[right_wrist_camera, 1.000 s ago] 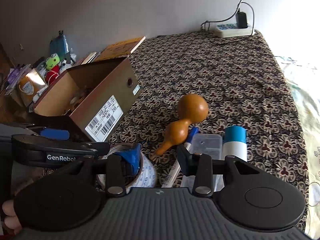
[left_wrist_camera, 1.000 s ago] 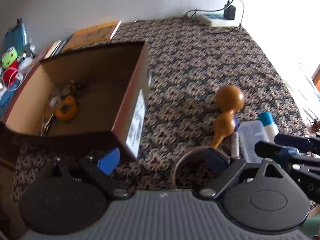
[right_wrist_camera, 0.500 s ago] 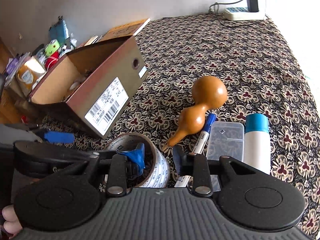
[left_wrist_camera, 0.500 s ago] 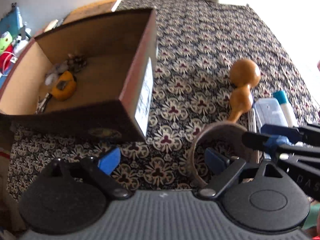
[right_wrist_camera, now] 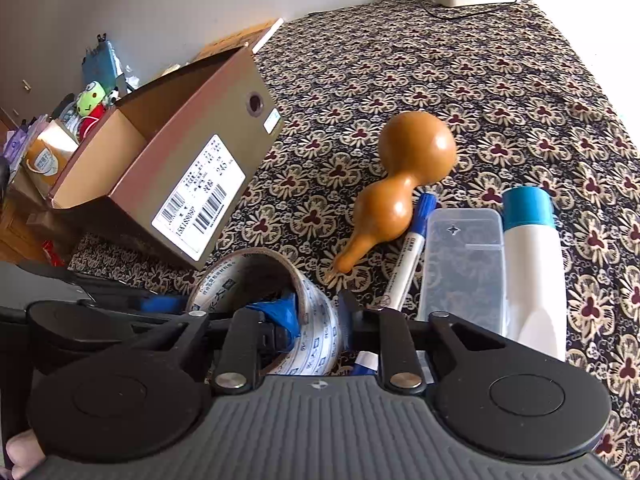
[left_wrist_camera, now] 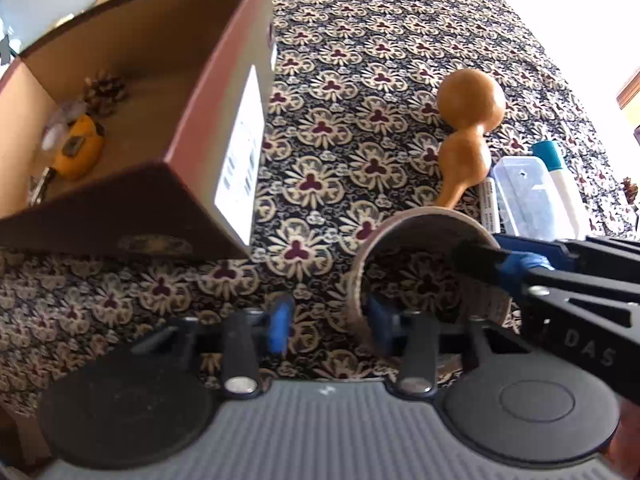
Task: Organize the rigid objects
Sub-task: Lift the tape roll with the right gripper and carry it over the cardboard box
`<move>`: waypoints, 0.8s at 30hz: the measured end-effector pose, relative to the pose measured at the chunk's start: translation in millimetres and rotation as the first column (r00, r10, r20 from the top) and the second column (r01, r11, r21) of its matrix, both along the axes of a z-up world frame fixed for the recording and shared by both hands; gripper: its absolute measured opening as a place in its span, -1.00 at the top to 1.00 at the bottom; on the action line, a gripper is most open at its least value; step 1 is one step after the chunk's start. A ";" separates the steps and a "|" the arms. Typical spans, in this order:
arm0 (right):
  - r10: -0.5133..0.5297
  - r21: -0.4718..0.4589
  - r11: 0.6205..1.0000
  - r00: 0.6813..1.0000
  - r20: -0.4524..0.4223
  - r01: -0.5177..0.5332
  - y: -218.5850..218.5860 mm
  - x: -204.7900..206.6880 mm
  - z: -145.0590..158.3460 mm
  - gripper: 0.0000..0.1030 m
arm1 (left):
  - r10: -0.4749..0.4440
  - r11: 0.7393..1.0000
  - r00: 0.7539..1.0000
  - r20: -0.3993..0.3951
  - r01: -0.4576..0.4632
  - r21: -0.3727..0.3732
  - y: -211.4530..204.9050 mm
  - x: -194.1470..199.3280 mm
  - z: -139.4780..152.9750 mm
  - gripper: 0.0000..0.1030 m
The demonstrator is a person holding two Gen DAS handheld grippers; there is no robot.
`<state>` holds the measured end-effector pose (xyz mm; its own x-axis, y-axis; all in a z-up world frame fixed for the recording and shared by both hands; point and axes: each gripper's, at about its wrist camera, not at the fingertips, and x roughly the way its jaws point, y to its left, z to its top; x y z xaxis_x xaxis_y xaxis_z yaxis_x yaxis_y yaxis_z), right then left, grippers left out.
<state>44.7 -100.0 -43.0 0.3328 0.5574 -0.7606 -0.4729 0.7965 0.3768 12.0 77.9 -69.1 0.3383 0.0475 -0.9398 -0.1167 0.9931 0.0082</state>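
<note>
Both grippers have dropped closer over the tape roll [right_wrist_camera: 264,312] since a second ago, and it stands on its edge on the patterned cloth [left_wrist_camera: 340,92] just beside the brown shoebox [left_wrist_camera: 188,128]. I have my right gripper [right_wrist_camera: 316,320] clamped across the roll's wall, one pad inside the core and one outside, while my left gripper [left_wrist_camera: 330,326] is closing with that wall between its jaws. Gripping both sides should let me lift the roll squarely; the gourd [right_wrist_camera: 404,184], marker [right_wrist_camera: 408,256], clear case [right_wrist_camera: 460,268] and white tube [right_wrist_camera: 534,264] wait beside it

left claw [left_wrist_camera: 326,322] closing astride tape roll [left_wrist_camera: 430,264] wall | right claw [left_wrist_camera: 500,264] on far wall
</note>
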 end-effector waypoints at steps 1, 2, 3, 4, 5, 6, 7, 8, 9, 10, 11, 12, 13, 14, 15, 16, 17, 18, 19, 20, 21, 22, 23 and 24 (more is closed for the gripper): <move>0.007 0.003 1.000 1.000 0.005 -0.007 0.3 -0.8 0.6 1.00 | -0.005 1.000 1.000 0.007 0.005 -0.023 0.3 0.0 -0.6 0.40; 0.013 0.003 1.000 1.000 0.012 -0.013 1.4 -1.8 2.0 1.00 | -0.010 0.999 1.000 0.010 0.010 -0.041 -0.3 0.1 -0.5 0.57; 0.018 0.002 1.000 1.000 0.021 -0.019 1.6 -3.0 3.3 1.00 | -0.014 0.999 1.000 0.011 0.015 -0.043 -1.3 0.4 0.6 0.65; 0.020 0.004 1.000 0.999 0.029 -0.020 2.2 -3.4 6.4 1.00 | -0.019 0.999 1.000 0.012 0.019 -0.036 -2.4 0.6 1.8 0.67; 0.020 0.008 1.000 0.999 0.036 -0.020 0.9 -4.4 8.7 1.00 | -0.022 0.999 1.000 0.014 0.022 -0.030 -3.7 -0.8 3.1 0.68; 0.017 0.016 1.000 0.999 0.043 -0.018 -0.3 -5.3 11.6 1.00 | -0.022 0.999 1.000 0.018 0.023 -0.032 -4.0 -1.4 4.9 0.69; 0.014 0.024 1.000 0.999 0.049 -0.015 -1.5 -5.4 14.5 1.00 | -0.023 0.999 0.999 0.027 0.024 -0.036 -4.4 -2.6 7.4 0.69; 0.012 0.030 0.999 0.998 0.054 -0.013 -3.0 -6.0 17.4 1.00 | -0.027 0.999 0.999 0.040 0.029 -0.039 -4.9 -5.8 13.1 0.69; 0.010 0.036 0.999 0.998 0.062 -0.012 -3.7 -7.0 21.0 1.00 | -0.031 0.999 0.998 0.055 0.033 -0.040 -5.4 -7.6 17.5 0.69; 0.008 0.041 0.999 0.997 0.074 -0.011 -4.6 -7.8 24.9 1.00 | -0.033 0.999 0.997 0.067 0.036 -0.040 -6.0 -9.1 21.9 0.69; 0.006 0.043 0.999 0.996 0.086 -0.010 -5.5 -9.2 28.6 1.00 | -0.037 0.998 0.996 0.079 0.040 -0.040 -6.3 -10.6 26.7 0.69; 0.004 0.045 0.999 0.995 0.098 -0.008 -6.5 -10.6 32.2 1.00 | -0.040 0.998 0.995 0.091 0.044 -0.040 -6.9 -11.6 30.9 0.69; -0.001 0.048 0.999 0.994 0.110 -0.004 -7.8 -11.5 35.7 1.00 | -0.043 0.998 0.994 0.102 0.048 -0.044 -7.3 -13.2 35.6 0.69; -0.008 0.053 0.999 0.992 0.123 0.001 -9.0 -12.4 39.4 1.00 | -0.048 0.998 0.993 0.110 0.053 -0.046 -7.8 -13.3 39.8 0.70; -0.015 0.059 0.998 0.991 0.137 0.007 -10.5 -13.0 43.3 1.00 | -0.054 0.997 0.992 0.118 0.059 -0.046 -8.9 -13.1 43.6 0.72; -0.022 0.065 0.998 0.988 0.154 0.012 -11.7 -13.9 47.7 1.00 | -0.061 0.997 0.990 0.127 0.068 -0.047 -9.8 -12.6 47.6 0.73; -0.028 0.071 0.997 0.985 0.172 0.016 -12.5 -14.2 52.6 1.00 | -0.070 0.996 0.988 0.139 0.077 -0.044 -11.5 -12.2 52.2 0.74; -0.035 0.077 0.997 0.980 0.197 0.020 -13.1 -15.4 58.1 1.00 | -0.081 0.995 0.985 0.154 0.088 -0.039 -13.0 -12.4 57.2 0.75; -0.042 0.086 0.996 0.974 0.224 0.024 -13.6 -15.4 64.7 1.00 | -0.091 0.995 0.981 0.169 0.098 -0.033 -14.6 -12.0 62.5 0.76; -0.049 0.093 0.995 0.966 0.254 0.026 -12.9 -15.5 71.7 1.00 | -0.102 0.994 0.977 0.189 0.109 -0.026 -15.8 -12.5 68.6 0.78; -0.055 0.100 0.995 0.957 0.286 0.027 -11.2 -15.6 79.0 1.00 | -0.112 0.993 0.971 0.210 0.118 -0.018 -16.6 -12.2 75.4 0.78; -0.058 0.104 0.994 0.945 0.321 0.025 -8.2 -15.8 86.4 1.00 | -0.119 0.992 0.966 0.231 0.126 -0.014 -16.3 -11.6 82.6 0.78; -0.059 0.109 0.994 0.933 0.355 0.022 -4.1 -15.5 93.8 1.00 | -0.124 0.991 0.959 0.255 0.132 -0.013 -15.2 -11.3 90.4 0.78; -0.063 0.114 0.993 0.920 0.386 0.020 0.8 -13.9 100.0 1.00 | -0.128 0.991 0.952 0.279 0.137 -0.013 -12.1 -10.7 99.0 0.78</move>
<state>30.8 -99.2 57.0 0.6143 0.6067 -0.5044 -0.5665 0.7842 0.2533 1.3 65.8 29.9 0.5863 -0.0436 -0.8089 0.0225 0.9990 -0.0375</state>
